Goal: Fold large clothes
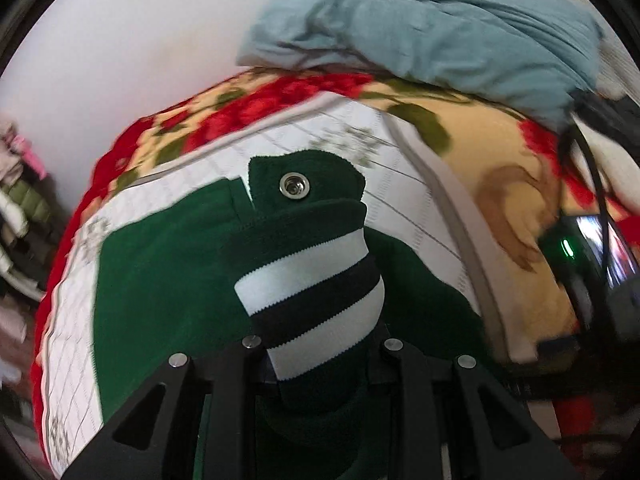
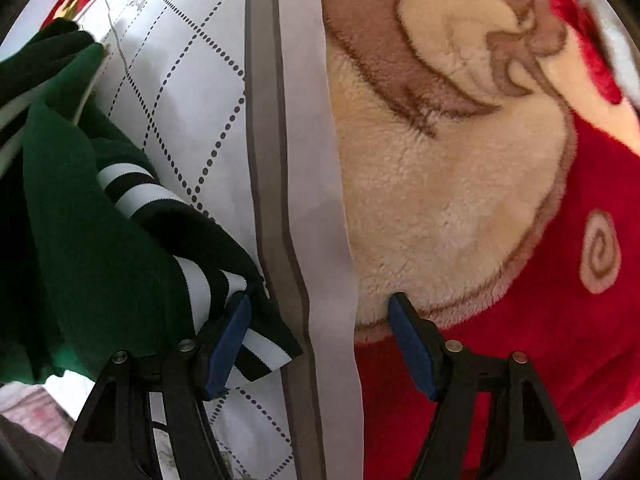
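Green jacket (image 1: 160,280) lies on the white quilted sheet (image 1: 340,128) of the bed, only partly folded, I judge. Left hand-held gripper (image 1: 320,364) pinches its striped cuff (image 1: 308,292), pads hidden. Right hand-held gripper (image 2: 320,336) stands wide, empty, beside the hem. Most folds remain.

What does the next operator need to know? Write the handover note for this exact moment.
Left gripper: shut on the striped cuff of the green jacket.
Right gripper: open, holding nothing; the striped hem lies against its left finger.
The jacket lies bunched on the white quilted sheet, over the red fleece blanket.
Done: no finished fold visible.
Left: spread the jacket, fold sleeves and body.
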Motion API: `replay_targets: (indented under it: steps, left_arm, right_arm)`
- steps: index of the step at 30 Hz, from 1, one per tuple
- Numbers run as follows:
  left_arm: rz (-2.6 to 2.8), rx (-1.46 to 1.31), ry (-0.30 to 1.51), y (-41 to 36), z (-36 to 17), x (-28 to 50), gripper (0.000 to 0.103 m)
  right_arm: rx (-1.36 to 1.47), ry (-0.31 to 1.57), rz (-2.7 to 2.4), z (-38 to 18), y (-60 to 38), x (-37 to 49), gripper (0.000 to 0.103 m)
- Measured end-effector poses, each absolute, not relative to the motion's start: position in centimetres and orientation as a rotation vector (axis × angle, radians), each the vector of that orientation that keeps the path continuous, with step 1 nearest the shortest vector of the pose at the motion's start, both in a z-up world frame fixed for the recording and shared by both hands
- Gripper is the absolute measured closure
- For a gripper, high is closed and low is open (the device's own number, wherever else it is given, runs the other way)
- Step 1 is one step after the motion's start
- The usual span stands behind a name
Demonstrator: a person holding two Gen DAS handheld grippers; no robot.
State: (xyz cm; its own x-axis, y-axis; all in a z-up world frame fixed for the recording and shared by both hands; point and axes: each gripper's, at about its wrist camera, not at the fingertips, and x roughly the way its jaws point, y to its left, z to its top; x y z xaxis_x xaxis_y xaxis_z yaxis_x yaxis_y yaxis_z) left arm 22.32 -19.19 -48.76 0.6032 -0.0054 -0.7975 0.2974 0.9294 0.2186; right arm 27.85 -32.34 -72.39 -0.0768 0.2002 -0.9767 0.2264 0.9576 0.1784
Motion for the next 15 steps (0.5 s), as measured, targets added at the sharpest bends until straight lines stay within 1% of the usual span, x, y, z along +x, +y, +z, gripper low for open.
replay_targets:
  steps: [3,5,6,7,9,10,12,13,14,15]
  left_arm:
    - [-0.235,0.469,0.943,-20.6,-51.6,20.6,0.083]
    - [-0.238,0.548,0.933,-20.7,-52.6,19.5,0.079]
    - [-0.243,0.560,0.927,-20.5,-52.4,19.2,0.076]
    - [-0.251,0.557,0.932,-20.3,-52.1,19.2,0.071]
    - [-0.265,0.522,0.958,-19.7,-51.0,19.5,0.067]
    - [-0.262,0.479,0.979,-19.1,-50.2,19.7,0.063]
    - [-0.282,0.368,1.011,-17.9,-48.6,19.9,0.037]
    - [-0.283,0.325,1.025,-17.5,-48.0,20.0,0.011]
    - [-0.280,0.290,1.037,-17.1,-47.5,20.0,0.008]
    - [-0.283,0.229,1.053,-16.5,-46.5,19.9,0.008]
  right_arm:
    - [0.354,1.679,0.024,-72.8,-33.5,28.0,0.029]
    - [0.361,1.704,0.049,-73.1,-34.5,28.8,0.029]
    - [0.365,1.714,0.059,-73.0,-34.8,28.9,0.029]
    - [0.374,1.719,0.069,-72.9,-35.3,29.0,0.029]
    - [0.406,1.721,0.087,-72.3,-36.1,29.2,0.029]
    - [0.434,1.720,0.096,-71.8,-36.9,29.8,0.029]
    - [0.508,1.706,0.107,-70.8,-38.0,29.7,0.029]
    - [0.535,1.699,0.109,-70.7,-38.9,29.9,0.029]
    - [0.563,1.687,0.107,-69.9,-39.6,30.0,0.029]
    - [0.582,1.673,0.108,-69.1,-40.1,30.1,0.029]
